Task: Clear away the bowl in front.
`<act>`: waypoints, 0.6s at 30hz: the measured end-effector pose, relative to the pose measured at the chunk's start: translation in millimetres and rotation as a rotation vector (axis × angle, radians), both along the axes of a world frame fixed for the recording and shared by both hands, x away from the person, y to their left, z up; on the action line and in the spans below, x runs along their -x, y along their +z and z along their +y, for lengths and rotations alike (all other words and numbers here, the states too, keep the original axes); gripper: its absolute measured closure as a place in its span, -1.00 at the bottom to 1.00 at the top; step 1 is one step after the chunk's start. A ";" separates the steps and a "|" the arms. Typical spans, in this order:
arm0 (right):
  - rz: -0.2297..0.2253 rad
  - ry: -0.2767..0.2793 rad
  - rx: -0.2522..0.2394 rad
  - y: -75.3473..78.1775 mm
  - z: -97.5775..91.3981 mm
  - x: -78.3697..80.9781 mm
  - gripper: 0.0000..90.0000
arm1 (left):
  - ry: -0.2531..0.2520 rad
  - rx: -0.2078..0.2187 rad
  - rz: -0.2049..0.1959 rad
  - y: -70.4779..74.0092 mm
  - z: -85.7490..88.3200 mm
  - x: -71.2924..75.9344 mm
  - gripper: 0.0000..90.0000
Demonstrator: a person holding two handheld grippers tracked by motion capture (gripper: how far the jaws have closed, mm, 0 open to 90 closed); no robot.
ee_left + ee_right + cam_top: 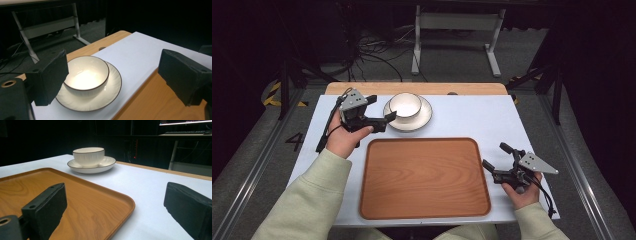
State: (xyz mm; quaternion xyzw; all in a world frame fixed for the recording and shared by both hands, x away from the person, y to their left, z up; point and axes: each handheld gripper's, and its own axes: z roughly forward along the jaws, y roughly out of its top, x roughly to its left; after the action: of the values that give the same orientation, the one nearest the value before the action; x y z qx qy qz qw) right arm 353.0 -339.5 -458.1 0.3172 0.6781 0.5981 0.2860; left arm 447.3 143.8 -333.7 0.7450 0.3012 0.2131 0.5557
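1. The left gripper [384, 119] hovers at the bowl's [405, 105] nine o'clock side, jaws spread wide and holding nothing — the step in hand looks like the approach to the crockery.
2. The bowl sits in the saucer [424, 117], at twelve o'clock of the wooden tray [424, 177], just beyond its far edge.
3. The right gripper [493, 162] rests at the tray's three o'clock, jaws likewise apart and empty.
4. Next, the left jaws probably need to straddle the saucer's rim before closing — squarely, so the bowl stays put.
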 end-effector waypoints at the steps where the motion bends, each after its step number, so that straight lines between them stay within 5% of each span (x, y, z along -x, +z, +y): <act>1: 0.001 -0.001 -0.001 0.0 0.1 0.0 -0.88 | 0.000 0.000 0.000 1.0 -1.4 -1.6 -0.77; 18: 0.003 -0.002 0.002 0.2 0.4 -0.2 -0.87 | 0.007 -0.010 -0.005 4.7 -30.4 -41.1 -0.77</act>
State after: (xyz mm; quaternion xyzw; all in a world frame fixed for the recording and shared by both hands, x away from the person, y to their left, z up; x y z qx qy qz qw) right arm 353.2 -339.1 -458.0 0.3185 0.6788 0.5966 0.2861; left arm 488.4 113.3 -329.1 0.7461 0.3017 0.2184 0.5519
